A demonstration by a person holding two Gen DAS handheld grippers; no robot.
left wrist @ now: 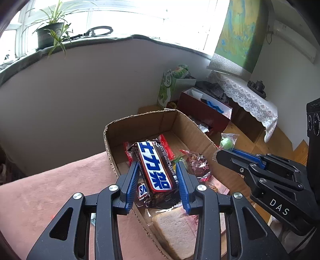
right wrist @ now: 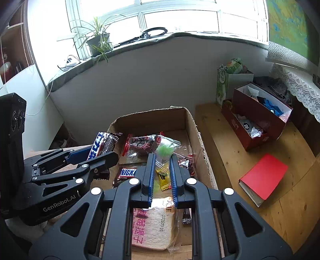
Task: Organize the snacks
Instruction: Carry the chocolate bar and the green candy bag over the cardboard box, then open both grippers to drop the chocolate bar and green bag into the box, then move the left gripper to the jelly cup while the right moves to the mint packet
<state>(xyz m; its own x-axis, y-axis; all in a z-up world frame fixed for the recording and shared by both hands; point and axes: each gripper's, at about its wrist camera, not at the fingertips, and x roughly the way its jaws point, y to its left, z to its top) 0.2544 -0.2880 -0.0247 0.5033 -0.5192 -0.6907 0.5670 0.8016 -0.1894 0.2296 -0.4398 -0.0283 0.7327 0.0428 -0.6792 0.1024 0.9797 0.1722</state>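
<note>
A brown-and-blue wrapped chocolate bar point(left wrist: 155, 166) is clamped lengthwise in the left gripper point(left wrist: 158, 176) above the open brown cardboard box point(left wrist: 140, 120). A clear packet holding a green sweet point(right wrist: 167, 149) is pinched by the right gripper point(right wrist: 162, 176). Each should be lowered into a free space among the packets before the jaws are released, so that nothing is crushed.

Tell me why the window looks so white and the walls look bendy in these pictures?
Left wrist view: daylight overexposes the window to plain white, and the fisheye lens curves the sill. Right wrist view: the same white glare fills the window and the wall below bows, while the cardboard box and the snacks in it stay sharp and evenly lit.
</note>
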